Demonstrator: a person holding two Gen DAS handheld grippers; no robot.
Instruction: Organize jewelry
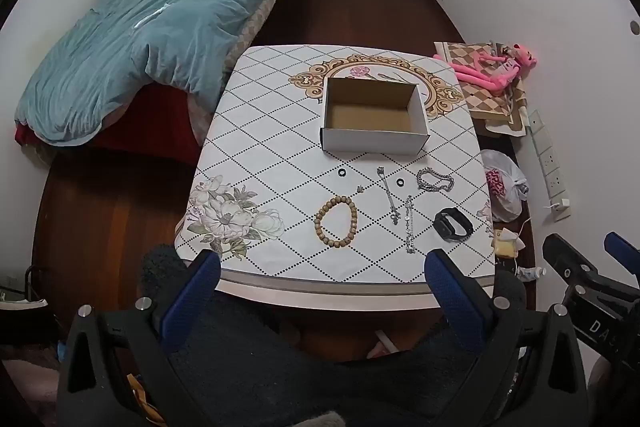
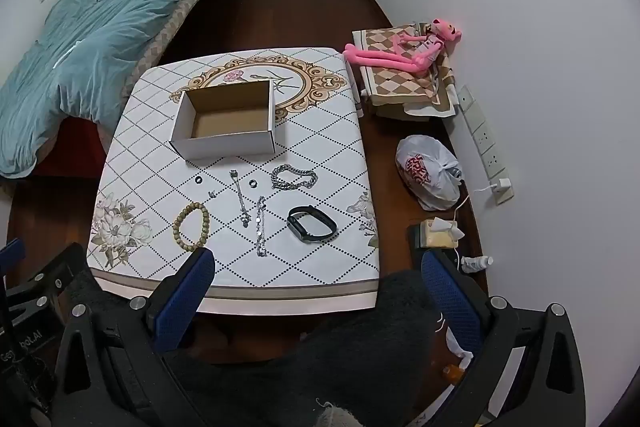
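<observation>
Task not started: cardboard box (image 1: 374, 115) near worktop (image 1: 256, 147) far edge is empty, bead bracelet (image 1: 336, 222), chains, rings, black band (image 1: 453, 223) lie loose toward near edge; left gripper (image 1: 320, 291), right gripper (image 2: 318, 291) fingers wide apart, holding nothing.

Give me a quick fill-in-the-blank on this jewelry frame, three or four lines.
1. The cardboard box holds ____.
2. The bracelet nearest the table's flower print is made of ____ beads.
3. The black smart band lies ____ the box.
4. Both the left gripper and right gripper have jaws that are ____.

Missing words: nothing; wooden; outside; open
</observation>
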